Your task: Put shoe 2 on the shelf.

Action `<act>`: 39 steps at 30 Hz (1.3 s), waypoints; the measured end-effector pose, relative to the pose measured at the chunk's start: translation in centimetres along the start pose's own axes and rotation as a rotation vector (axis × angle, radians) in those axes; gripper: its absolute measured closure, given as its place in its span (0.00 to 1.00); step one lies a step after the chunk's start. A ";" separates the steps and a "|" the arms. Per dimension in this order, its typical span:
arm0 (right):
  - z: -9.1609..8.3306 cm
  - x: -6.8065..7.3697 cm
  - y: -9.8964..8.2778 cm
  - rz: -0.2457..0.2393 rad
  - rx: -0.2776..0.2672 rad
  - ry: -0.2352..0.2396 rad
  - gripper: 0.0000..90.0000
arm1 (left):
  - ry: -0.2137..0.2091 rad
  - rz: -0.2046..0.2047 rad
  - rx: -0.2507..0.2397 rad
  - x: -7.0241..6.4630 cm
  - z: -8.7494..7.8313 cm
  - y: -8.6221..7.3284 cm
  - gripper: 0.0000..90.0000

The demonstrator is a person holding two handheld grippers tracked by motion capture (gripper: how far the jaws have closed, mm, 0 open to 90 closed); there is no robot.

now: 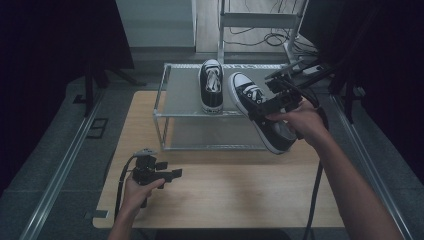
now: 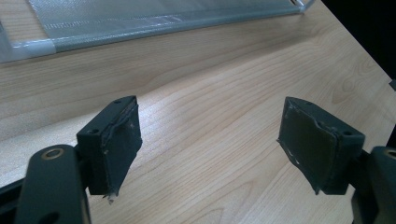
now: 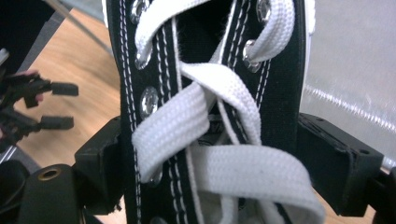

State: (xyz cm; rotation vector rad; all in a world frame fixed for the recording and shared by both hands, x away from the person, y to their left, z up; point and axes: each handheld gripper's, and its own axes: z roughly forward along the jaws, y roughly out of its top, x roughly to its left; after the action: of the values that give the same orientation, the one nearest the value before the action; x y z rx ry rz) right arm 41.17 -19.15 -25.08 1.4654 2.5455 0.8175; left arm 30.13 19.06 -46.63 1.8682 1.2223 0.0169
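the right gripper (image 1: 261, 111) is clamped on the laced upper of a black sneaker (image 1: 260, 112), holding it tilted over the front edge of the metal rack (image 1: 182, 95), beside a second sneaker (image 1: 211, 85). the left gripper (image 2: 210, 147) stands open, with nothing in it, above the wooden table (image 1: 225, 195).

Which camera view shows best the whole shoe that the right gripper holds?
The high view: the held shoe shows from white toe to heel, tilted across the rack, in the right gripper. The right gripper view shows its laces and eyelets close up. The left gripper view looks at the table.
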 end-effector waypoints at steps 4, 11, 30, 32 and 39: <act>0.6 -0.2 1.4 0.036 0.004 -0.012 0.18 | -0.001 -0.001 -0.001 0.1 0.0 0.0 0.23; 1.9 -0.4 3.5 0.089 0.020 -0.025 0.18 | -0.006 -0.004 -0.006 0.1 0.0 0.0 0.23; 4.6 -1.8 7.9 0.258 0.015 -0.079 0.18 | -0.013 -0.016 -0.016 0.4 -0.4 -0.2 0.23; 5.0 -1.8 8.2 0.267 0.013 -0.079 0.18 | -0.009 -0.015 -0.020 0.5 -0.5 -0.2 0.23; 5.8 -1.8 9.3 0.293 0.015 -0.087 0.18 | -0.012 -0.021 -0.026 0.6 -0.7 -0.2 0.23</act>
State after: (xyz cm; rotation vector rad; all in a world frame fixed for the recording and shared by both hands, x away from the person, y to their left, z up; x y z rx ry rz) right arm 51.24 -14.64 -25.78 1.8646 2.3113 0.7492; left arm 30.01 19.99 -46.64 1.8302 1.2276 0.0105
